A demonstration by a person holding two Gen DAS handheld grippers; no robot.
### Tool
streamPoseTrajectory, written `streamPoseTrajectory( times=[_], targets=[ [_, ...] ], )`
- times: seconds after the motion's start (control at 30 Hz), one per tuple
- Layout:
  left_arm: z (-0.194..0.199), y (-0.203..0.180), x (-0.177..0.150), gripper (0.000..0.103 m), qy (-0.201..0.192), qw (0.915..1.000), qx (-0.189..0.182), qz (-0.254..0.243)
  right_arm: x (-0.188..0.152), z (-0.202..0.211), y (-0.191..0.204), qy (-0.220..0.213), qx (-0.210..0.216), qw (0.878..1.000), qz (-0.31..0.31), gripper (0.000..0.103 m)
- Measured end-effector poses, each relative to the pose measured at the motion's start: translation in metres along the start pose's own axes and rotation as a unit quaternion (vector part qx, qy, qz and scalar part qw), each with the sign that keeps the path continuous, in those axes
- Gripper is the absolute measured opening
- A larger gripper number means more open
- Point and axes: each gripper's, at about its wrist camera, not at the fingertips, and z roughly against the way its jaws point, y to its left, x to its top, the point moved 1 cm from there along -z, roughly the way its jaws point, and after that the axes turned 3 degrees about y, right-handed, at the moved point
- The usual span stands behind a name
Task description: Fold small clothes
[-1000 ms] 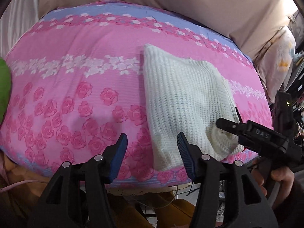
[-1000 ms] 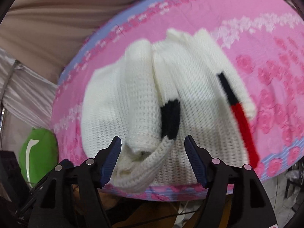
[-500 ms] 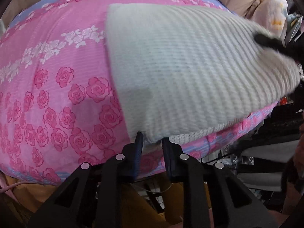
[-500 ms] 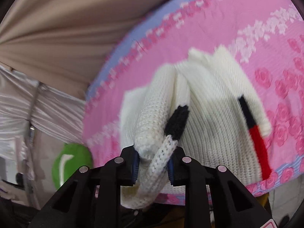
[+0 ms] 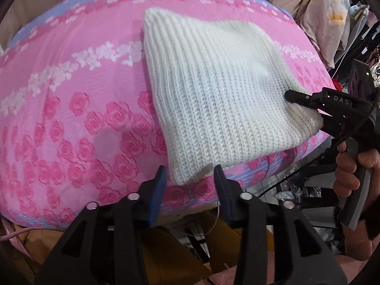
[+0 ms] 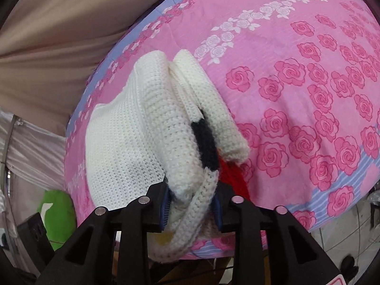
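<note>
A white knit sweater (image 5: 213,90) lies folded on the pink rose-print cover (image 5: 71,118). My left gripper (image 5: 188,182) is open, its jaws either side of the sweater's near corner, not gripping it. My right gripper (image 6: 192,204) is shut on the sweater's (image 6: 133,142) rolled edge, where a black band (image 6: 205,142) and a red band (image 6: 232,178) show. The right gripper also shows in the left wrist view (image 5: 292,96), at the sweater's right edge.
The cover's front edge (image 5: 190,204) runs just beyond my left fingers. A beige curtain (image 6: 59,23) hangs behind the surface. A green object (image 6: 57,213) sits at the far left. A printed pillow (image 5: 330,11) lies at the back right.
My left gripper has opened and let go of the sweater's near corner. My right gripper stays shut on the rolled edge and has lowered it onto the cover.
</note>
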Motion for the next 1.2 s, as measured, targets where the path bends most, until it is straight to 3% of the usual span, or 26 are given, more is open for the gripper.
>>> streamPoseTrajectory(
  times=[0.13,0.2,0.23,0.33,0.47,0.6,0.67,0.73,0.8,0.83,0.87,0.93,1.0,1.07,1.13,1.2],
  targets=[
    [0.020,-0.002,0.003,0.051,-0.028,0.9996,-0.002,-0.008,0.007,0.005,0.016,-0.006,0.000,1.000,0.016,0.034],
    [0.022,-0.003,0.005,0.051,-0.031,0.9995,0.000,-0.006,0.006,0.004,0.028,-0.016,-0.027,0.998,0.055,0.025],
    [0.023,0.000,0.005,0.051,-0.030,0.9995,0.003,-0.004,0.008,0.009,0.034,-0.039,-0.045,0.995,0.076,0.023],
    [0.020,-0.001,0.007,0.051,-0.026,0.9996,0.012,-0.001,0.016,0.027,0.026,-0.088,-0.026,0.993,0.075,0.023],
    [0.017,0.000,0.008,0.051,-0.020,0.9995,0.024,-0.001,0.013,-0.007,-0.019,-0.019,-0.008,0.999,0.039,0.024],
    [0.017,0.003,0.009,0.051,-0.021,0.9992,0.034,0.007,0.005,0.014,-0.021,-0.034,0.015,0.999,0.021,0.030],
    [0.017,0.003,0.010,0.051,-0.021,0.9987,0.046,0.006,0.000,0.032,-0.008,-0.056,-0.013,0.998,0.032,0.034],
    [0.015,0.004,0.011,0.054,-0.020,0.9983,0.055,0.006,-0.014,0.059,0.008,-0.114,-0.070,0.989,0.063,0.034],
    [0.012,0.004,0.013,0.056,-0.018,0.9979,0.062,0.009,-0.028,0.079,0.021,-0.160,-0.096,0.977,0.104,0.024],
    [0.011,0.005,0.014,0.056,-0.016,0.9978,0.064,0.011,-0.036,0.081,0.031,-0.161,-0.089,0.974,0.133,0.007],
    [0.009,0.004,0.015,0.056,-0.013,0.9977,0.065,0.012,-0.042,0.077,0.040,-0.146,-0.084,0.973,0.157,0.004],
    [0.006,0.003,0.016,0.056,-0.009,0.9975,0.068,0.013,-0.048,0.060,0.046,-0.114,-0.074,0.973,0.185,0.002],
    [0.003,0.002,0.017,0.056,-0.005,0.9975,0.069,0.015,-0.053,0.038,0.042,-0.089,-0.097,0.973,0.188,0.001],
    [-0.003,0.004,0.017,0.056,0.003,0.9972,0.072,0.018,-0.050,0.018,0.014,-0.069,-0.138,0.977,0.145,0.000],
    [-0.015,0.008,0.016,0.056,0.020,0.9965,0.077,0.023,-0.051,0.011,-0.010,-0.057,-0.126,0.983,0.119,0.000],
    [-0.027,0.012,0.016,0.058,0.030,0.9955,0.085,0.026,-0.053,0.016,-0.008,-0.051,-0.129,0.982,0.127,0.000]
  ],
)
